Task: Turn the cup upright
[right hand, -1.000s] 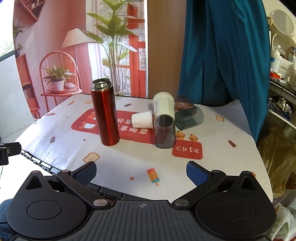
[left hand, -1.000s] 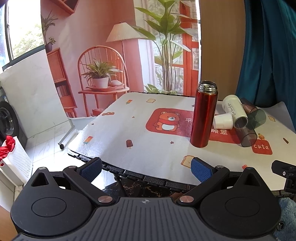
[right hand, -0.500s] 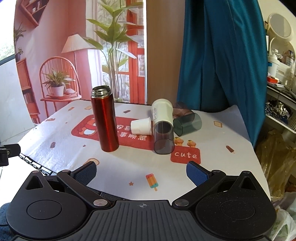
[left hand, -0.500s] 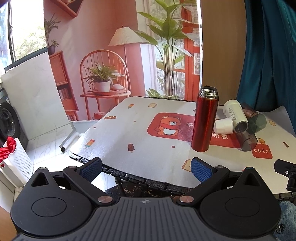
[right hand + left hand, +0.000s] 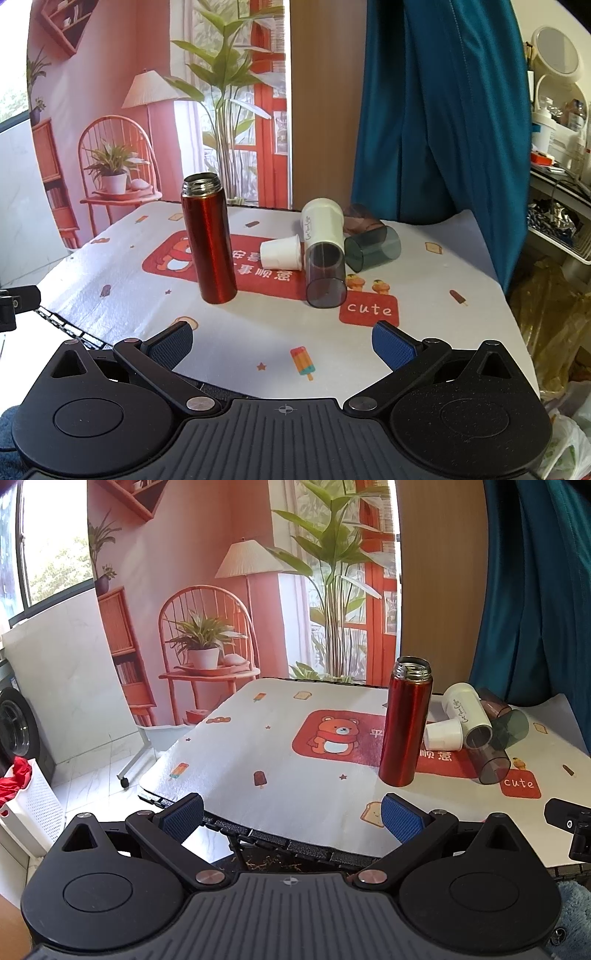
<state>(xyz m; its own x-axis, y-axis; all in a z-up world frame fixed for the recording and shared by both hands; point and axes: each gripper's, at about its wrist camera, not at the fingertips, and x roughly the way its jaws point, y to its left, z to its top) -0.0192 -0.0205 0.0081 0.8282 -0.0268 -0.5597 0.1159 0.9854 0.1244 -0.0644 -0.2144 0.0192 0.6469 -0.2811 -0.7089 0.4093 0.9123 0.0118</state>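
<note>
Left hand-held gripper (image 5: 291, 818): spread, empty, pulled back slightly from the bench (image 5: 258, 775).
Right hand-held gripper (image 5: 282, 341): spread, empty.
Paper cup (image 5: 281, 252): unmoved, on its side.

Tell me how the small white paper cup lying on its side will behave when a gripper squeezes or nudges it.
The paper cup looks thin-walled, so it probably dents under a firm squeeze. Lying on its side and tapered, it would likely roll in a curve if nudged. It seems very light, and may skid toward the white tumbler beside it.
</note>
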